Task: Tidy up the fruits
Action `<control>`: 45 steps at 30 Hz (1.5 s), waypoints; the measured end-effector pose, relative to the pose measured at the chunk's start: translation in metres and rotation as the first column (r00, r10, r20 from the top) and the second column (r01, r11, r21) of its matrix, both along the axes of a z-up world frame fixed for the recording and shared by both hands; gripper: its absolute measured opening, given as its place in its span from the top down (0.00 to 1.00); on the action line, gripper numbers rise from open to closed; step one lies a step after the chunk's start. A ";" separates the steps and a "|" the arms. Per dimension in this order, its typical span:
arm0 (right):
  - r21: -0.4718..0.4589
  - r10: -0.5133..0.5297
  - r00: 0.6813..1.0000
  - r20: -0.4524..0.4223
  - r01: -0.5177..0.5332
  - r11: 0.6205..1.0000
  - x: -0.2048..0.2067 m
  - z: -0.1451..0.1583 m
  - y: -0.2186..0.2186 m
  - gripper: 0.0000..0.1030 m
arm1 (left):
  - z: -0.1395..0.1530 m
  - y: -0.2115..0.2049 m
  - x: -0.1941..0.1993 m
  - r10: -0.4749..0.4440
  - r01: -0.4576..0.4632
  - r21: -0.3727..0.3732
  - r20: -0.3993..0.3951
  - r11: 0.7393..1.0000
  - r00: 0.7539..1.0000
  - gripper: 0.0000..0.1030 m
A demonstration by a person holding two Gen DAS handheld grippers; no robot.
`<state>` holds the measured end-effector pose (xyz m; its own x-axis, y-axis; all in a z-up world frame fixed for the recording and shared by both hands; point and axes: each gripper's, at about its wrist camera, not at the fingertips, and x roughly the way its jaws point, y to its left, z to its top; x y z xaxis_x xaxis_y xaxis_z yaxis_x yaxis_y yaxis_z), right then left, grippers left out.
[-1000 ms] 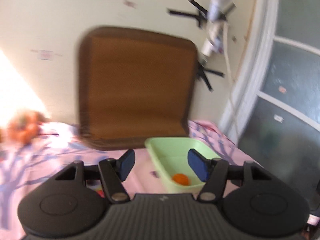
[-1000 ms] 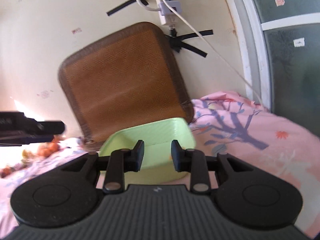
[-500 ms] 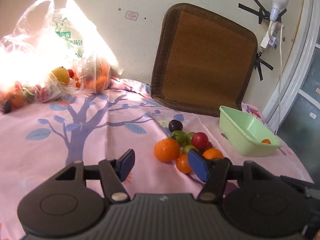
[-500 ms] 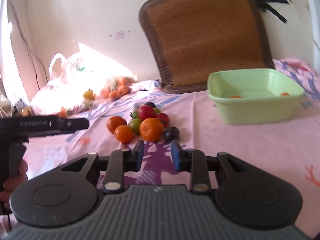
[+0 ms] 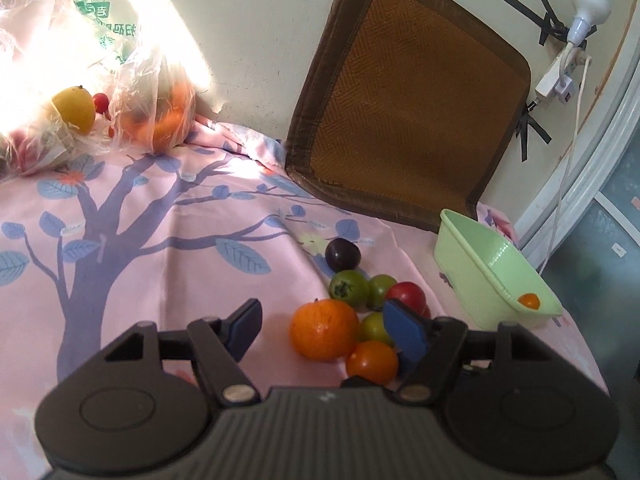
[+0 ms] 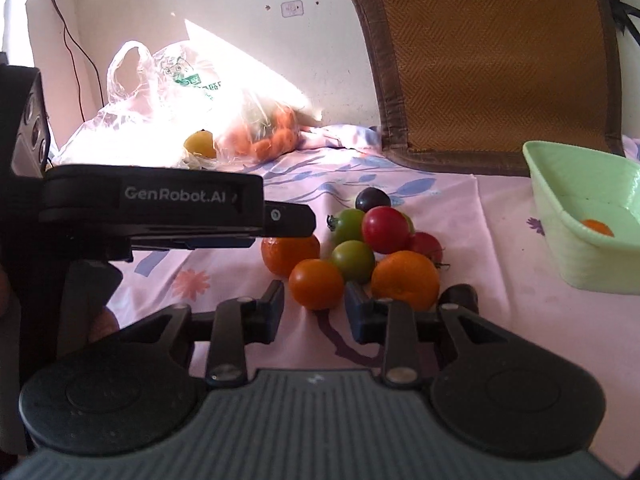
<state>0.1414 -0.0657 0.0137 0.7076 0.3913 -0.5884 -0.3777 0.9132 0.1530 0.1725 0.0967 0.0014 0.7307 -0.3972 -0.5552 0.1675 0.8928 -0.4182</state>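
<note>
A pile of fruit lies on the pink cloth: a large orange (image 5: 324, 334), a small orange tomato (image 5: 372, 361), green tomatoes (image 5: 348, 288), a red tomato (image 5: 406, 296) and a dark plum (image 5: 342, 254). My left gripper (image 5: 326, 332) is open, its jaws on either side of the large orange. My right gripper (image 6: 314, 310) is open just short of the small orange tomato (image 6: 316, 284). The left gripper's body (image 6: 172, 210) shows at the left of the right wrist view. A green basket (image 5: 492, 264) at the right holds a small orange fruit (image 5: 529, 301).
Plastic bags with oranges (image 5: 168, 116) and a yellow fruit (image 5: 76, 108) lie at the back left by the wall. A brown woven mat (image 5: 408, 112) leans on the wall behind the basket. A power strip and cord (image 5: 560, 80) hang at the right.
Both grippers swung away from the basket to the fruit pile and came closer to it. The left jaws now flank the large orange; the right jaws have opened wider.
</note>
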 end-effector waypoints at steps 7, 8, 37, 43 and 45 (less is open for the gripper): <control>0.016 -0.011 1.000 0.004 0.011 1.000 -0.016 0.002 -0.008 0.67 | 0.004 -0.001 -0.021 -0.006 0.006 0.007 -0.005 1.000 1.000 0.60; 0.027 -0.008 1.000 0.011 0.008 1.000 -0.026 0.004 -0.014 0.67 | 0.008 -0.002 -0.034 -0.005 0.005 0.005 0.014 1.000 1.000 0.60; 0.024 -0.309 0.937 0.163 0.310 0.951 -0.149 -0.015 -0.156 0.58 | 0.005 -0.170 -0.132 -0.280 0.238 0.287 0.117 0.928 0.953 0.47; 0.016 -0.297 0.940 0.168 0.298 0.954 -0.152 -0.017 -0.155 0.58 | 0.003 -0.169 -0.141 -0.279 0.233 0.303 0.120 0.924 0.953 0.40; 0.008 -0.289 0.942 0.171 0.292 0.956 -0.155 -0.018 -0.154 0.58 | 0.002 -0.168 -0.145 -0.279 0.229 0.315 0.125 0.921 0.952 0.39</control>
